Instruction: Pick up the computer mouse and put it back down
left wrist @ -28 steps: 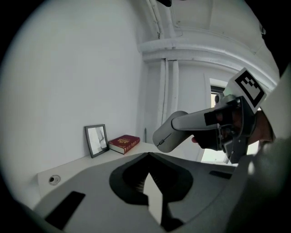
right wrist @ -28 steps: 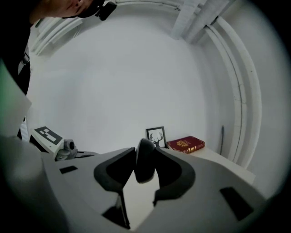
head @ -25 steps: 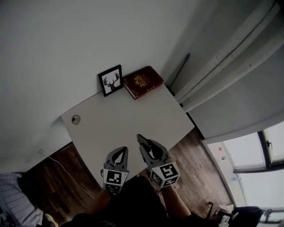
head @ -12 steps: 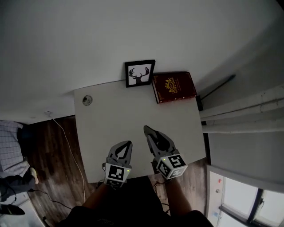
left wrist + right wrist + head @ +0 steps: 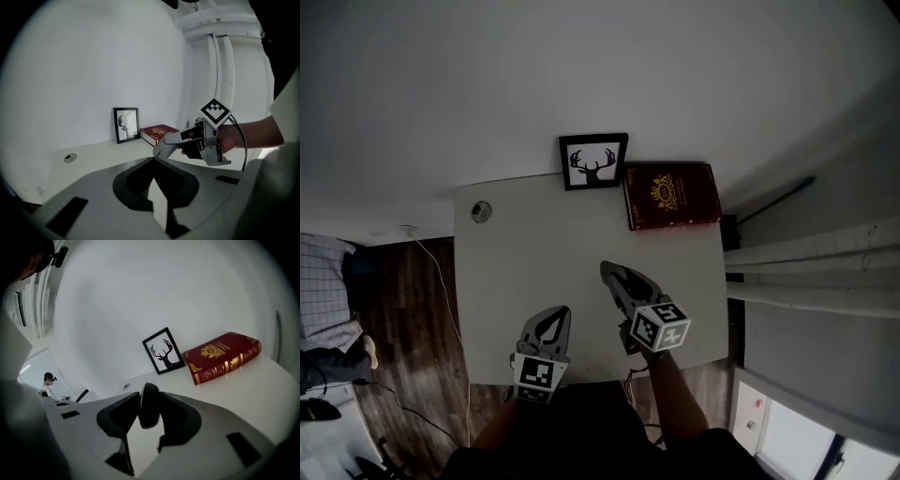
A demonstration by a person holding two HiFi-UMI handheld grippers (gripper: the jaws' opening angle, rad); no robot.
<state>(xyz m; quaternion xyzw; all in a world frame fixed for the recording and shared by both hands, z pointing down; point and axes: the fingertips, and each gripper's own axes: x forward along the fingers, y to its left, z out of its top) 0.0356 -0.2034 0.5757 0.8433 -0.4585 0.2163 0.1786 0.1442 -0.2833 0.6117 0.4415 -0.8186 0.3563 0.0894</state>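
A dark computer mouse [image 5: 149, 409] stands on edge between the jaws of my right gripper [image 5: 149, 399], which is shut on it above the white table [image 5: 525, 253]. In the head view the right gripper [image 5: 613, 276] hangs over the table's near right part, and the mouse is hard to make out inside its jaws. My left gripper [image 5: 553, 317] is shut and empty over the near edge, to the left of the right one. The left gripper view shows its closed tips [image 5: 153, 161], with the right gripper [image 5: 161, 149] just beyond them.
A framed deer picture [image 5: 593, 161] and a red book [image 5: 671, 195] stand at the table's far edge against the wall. A round cable grommet [image 5: 481, 212] sits at the far left corner. A person [image 5: 326, 291] and a floor cable [image 5: 441, 291] are to the left.
The head view has swung round, so the table now looks square-on. Both grippers have sunk toward the table's near part, the right one more. The jaws have not changed.
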